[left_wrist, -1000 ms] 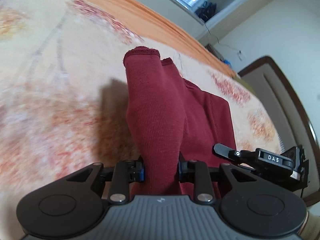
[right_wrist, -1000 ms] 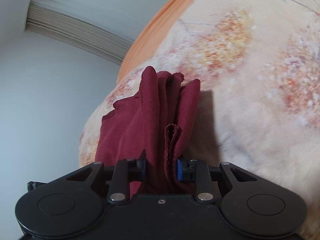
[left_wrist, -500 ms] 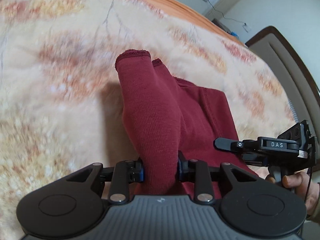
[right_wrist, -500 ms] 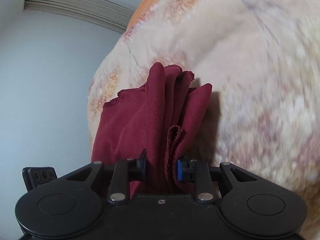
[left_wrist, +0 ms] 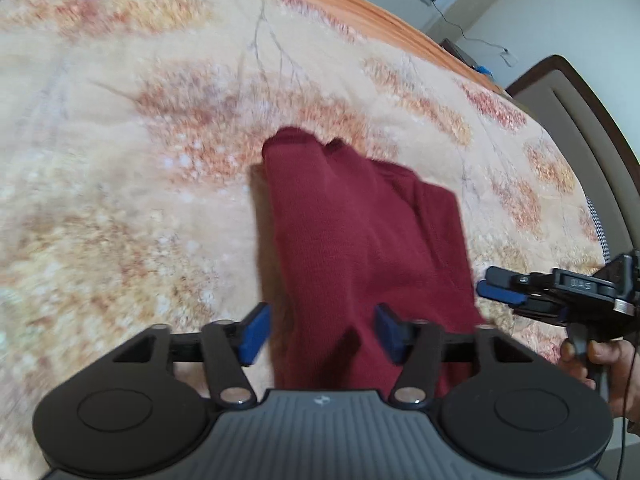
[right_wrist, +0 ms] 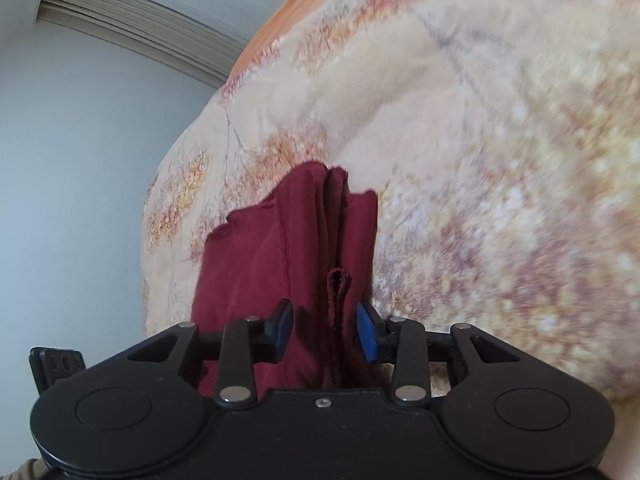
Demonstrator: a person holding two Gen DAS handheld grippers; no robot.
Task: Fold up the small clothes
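A dark red garment point(left_wrist: 360, 240) lies in folds on a cream and orange floral bedspread point(left_wrist: 140, 160). My left gripper point(left_wrist: 322, 334) is open, its blue pads point(left_wrist: 254, 332) apart on either side of the cloth's near end. My right gripper point(right_wrist: 325, 334) is also open, its blue pads point(right_wrist: 366, 336) a little wider than the bunched cloth point(right_wrist: 312, 248) between them. The right gripper also shows in the left wrist view point(left_wrist: 504, 290), at the garment's right edge, with a hand point(left_wrist: 592, 360) on its handle.
The bed's orange edge point(left_wrist: 360, 0) runs along the far side, with a window sill and a cable behind it. A dark brown headboard point(left_wrist: 592, 120) stands at the right. A grey wall point(right_wrist: 80, 160) lies left in the right wrist view.
Both grippers have opened and let go of the red garment. The garment has come down onto the bedspread, and both views have tilted further down toward the bed.
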